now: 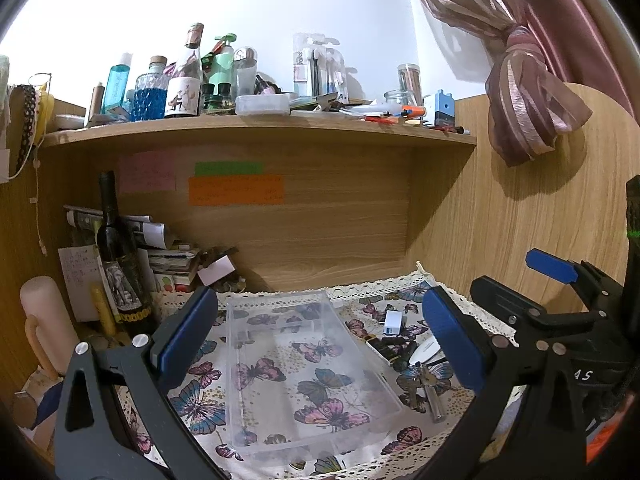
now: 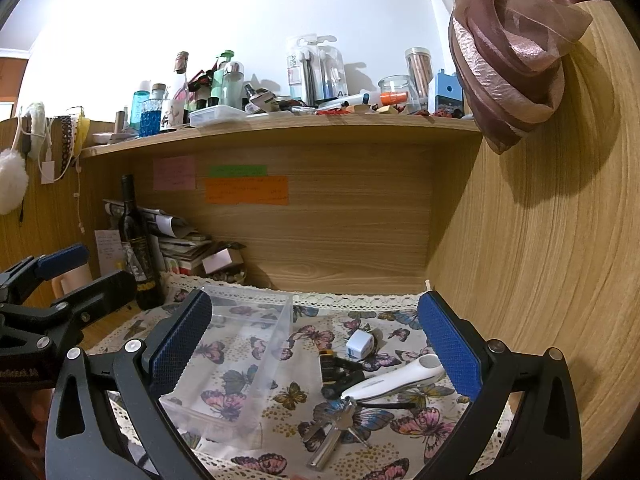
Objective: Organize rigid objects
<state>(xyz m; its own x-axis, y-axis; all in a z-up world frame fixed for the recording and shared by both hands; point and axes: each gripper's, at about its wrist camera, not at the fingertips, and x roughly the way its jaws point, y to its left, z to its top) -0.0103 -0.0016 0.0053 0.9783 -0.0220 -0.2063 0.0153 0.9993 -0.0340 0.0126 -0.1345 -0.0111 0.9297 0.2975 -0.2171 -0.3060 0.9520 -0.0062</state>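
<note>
Clear plastic tray (image 1: 308, 368) lies empty between the left hand-held gripper's (image 1: 316, 344) spread-apart fingers.

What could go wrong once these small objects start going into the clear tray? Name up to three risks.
1. The clear tray looks light and sits on a cloth; a nudge may slide it.
2. The keys, white handheld device and black items lie close together, so open jaws may drag a neighbour.
3. The wine bottle stands near the left gripper and could be knocked.
</note>
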